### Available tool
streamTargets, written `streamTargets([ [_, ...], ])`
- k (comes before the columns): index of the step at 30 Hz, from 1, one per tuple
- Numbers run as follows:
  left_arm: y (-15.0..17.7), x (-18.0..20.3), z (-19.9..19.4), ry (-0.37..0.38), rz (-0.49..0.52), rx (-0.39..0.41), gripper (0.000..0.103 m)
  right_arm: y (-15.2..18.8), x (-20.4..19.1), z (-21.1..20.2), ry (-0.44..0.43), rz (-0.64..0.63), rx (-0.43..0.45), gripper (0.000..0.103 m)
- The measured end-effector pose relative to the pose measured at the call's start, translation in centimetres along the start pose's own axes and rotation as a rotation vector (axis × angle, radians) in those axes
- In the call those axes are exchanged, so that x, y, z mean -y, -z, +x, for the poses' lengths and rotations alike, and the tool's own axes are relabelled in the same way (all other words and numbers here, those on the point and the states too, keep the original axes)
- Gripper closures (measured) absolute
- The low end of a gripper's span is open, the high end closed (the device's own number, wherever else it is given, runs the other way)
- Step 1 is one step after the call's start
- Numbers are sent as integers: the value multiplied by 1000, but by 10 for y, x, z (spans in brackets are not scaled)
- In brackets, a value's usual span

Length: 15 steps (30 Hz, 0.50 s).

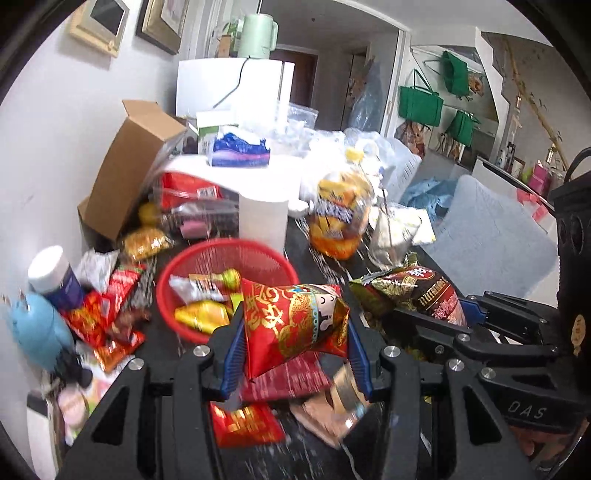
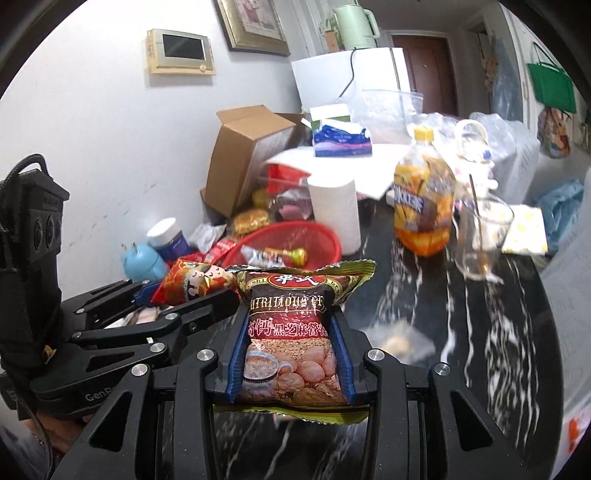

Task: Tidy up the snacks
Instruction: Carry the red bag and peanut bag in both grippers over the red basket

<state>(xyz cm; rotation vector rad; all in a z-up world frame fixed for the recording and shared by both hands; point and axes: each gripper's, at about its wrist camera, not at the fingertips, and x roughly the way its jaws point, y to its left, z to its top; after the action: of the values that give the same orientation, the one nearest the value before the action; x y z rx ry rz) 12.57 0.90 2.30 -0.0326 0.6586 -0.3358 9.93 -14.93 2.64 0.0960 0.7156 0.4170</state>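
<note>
Overhead, both views show a black marble-veined table (image 2: 480,332) set against a white wall (image 2: 92,122). A wall panel (image 2: 180,51) and a framed picture (image 2: 255,24) hang on the wall. A white fridge (image 1: 236,85) stands beyond the far edge of the table, with a green kettle (image 1: 258,35) on top. Green bags (image 1: 419,103) hang on the far right wall.

Along the wall edge of the table stand an open carton (image 1: 125,166), a blue figure (image 1: 35,332) and a white-capped jar (image 1: 51,275). A paper roll (image 1: 263,218) stands just behind a red basket (image 1: 177,273), which holds small packets. An orange drink bottle (image 2: 423,203) and a glass (image 2: 480,236) stand toward the right edge.

Left tongs (image 1: 293,354): partly closed, blue pads (image 1: 232,365) pinching a red pack (image 1: 295,325) at both sides. The pack sits between the pads, tilted, above loose packets on the table and just in front of the basket rim.

Right tongs (image 2: 291,354): partly closed, pads (image 2: 236,358) pinching a cereal pack (image 2: 291,332) at both sides. The pack stands upright between the pads, its top edge clear of the fingertips.

The two tongs lie side by side, near each other; the red pack is just left of the cereal pack.
</note>
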Motion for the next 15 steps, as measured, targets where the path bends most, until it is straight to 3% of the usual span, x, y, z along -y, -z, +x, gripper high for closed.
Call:
streamTargets([
  [15,-61,-51,51,-100,-56,52,56,-77,2,59,-1,-79,45,64],
])
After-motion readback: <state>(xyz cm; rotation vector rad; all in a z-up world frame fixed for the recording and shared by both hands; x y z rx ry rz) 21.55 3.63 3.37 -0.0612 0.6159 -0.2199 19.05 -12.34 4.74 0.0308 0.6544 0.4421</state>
